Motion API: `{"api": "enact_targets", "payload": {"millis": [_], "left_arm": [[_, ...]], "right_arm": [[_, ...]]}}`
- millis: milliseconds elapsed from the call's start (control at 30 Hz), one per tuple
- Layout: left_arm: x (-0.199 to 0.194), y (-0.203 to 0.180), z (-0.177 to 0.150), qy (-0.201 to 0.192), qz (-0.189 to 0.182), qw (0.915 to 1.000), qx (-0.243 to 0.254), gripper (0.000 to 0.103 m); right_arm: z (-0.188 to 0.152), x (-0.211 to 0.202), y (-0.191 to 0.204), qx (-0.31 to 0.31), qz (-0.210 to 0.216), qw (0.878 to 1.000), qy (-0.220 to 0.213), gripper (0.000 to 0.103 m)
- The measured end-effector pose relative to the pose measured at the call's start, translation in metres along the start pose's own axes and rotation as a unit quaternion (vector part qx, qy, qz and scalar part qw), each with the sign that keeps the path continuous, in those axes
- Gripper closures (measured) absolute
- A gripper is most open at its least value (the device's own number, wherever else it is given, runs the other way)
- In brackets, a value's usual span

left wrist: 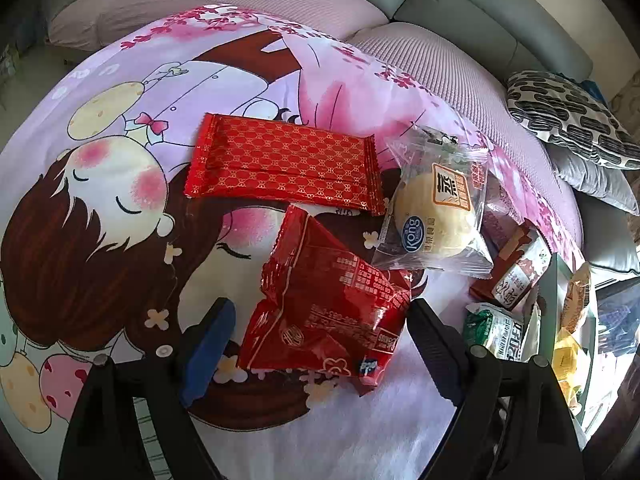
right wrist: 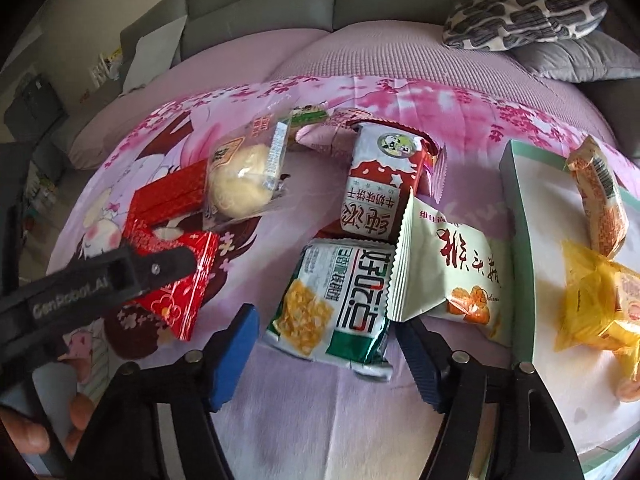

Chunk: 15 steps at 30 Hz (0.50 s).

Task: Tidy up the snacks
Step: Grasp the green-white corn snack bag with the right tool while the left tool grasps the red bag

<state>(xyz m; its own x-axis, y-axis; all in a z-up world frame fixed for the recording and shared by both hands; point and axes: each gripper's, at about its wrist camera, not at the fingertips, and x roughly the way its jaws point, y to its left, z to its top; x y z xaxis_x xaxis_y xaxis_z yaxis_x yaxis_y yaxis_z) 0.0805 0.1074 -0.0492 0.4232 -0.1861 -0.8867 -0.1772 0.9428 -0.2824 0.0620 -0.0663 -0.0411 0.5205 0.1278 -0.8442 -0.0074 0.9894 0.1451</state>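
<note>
On the pink cartoon-print cloth (left wrist: 100, 208) spread over the sofa, my left hand-held gripper (left wrist: 320, 332) sits with its jaws apart around a crumpled red foil snack packet (left wrist: 324, 304); neither pad looks pressed against it, though the right pad is very close to the wrapper's edge and I can't be sure. Just beyond it lies a flat red wrapper with a gold lattice pattern (left wrist: 280, 164), and beside that a clear-wrapped pale round bun (left wrist: 436, 216). My right hand-held gripper (right wrist: 324, 340) is parted too, straddling the near end of a green-and-white cracker packet (right wrist: 332, 300), pads not touching it. Overlapping that packet is a pale green pouch with an orange picture (right wrist: 448, 276), and behind stands a red-and-white biscuit packet (right wrist: 384, 188). To the right, a white tray with a green rim (right wrist: 520, 208) holds an orange-printed bar (right wrist: 600, 200) and a yellow wrapped snack (right wrist: 596, 300).
</note>
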Motion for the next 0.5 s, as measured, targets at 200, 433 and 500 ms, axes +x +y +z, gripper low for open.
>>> {"api": "enact_targets", "payload": {"millis": [200,433,500], "left_arm": [[0.004,-0.007,0.0,-0.004,0.016,0.9998,0.013,0.015],[0.009,-0.011,0.002,-0.011,0.034,0.9991,0.023,0.015],[0.008,-0.01,0.003,-0.011,0.034,0.9991,0.023,0.015]], "right_arm": [[0.002,0.005,-0.001,0.005,-0.01,1.0,-0.003,0.031],[0.002,0.008,0.0,0.003,-0.022,1.0,-0.007,0.034],[0.001,0.007,0.0,0.004,-0.023,1.0,-0.008,0.038]]}}
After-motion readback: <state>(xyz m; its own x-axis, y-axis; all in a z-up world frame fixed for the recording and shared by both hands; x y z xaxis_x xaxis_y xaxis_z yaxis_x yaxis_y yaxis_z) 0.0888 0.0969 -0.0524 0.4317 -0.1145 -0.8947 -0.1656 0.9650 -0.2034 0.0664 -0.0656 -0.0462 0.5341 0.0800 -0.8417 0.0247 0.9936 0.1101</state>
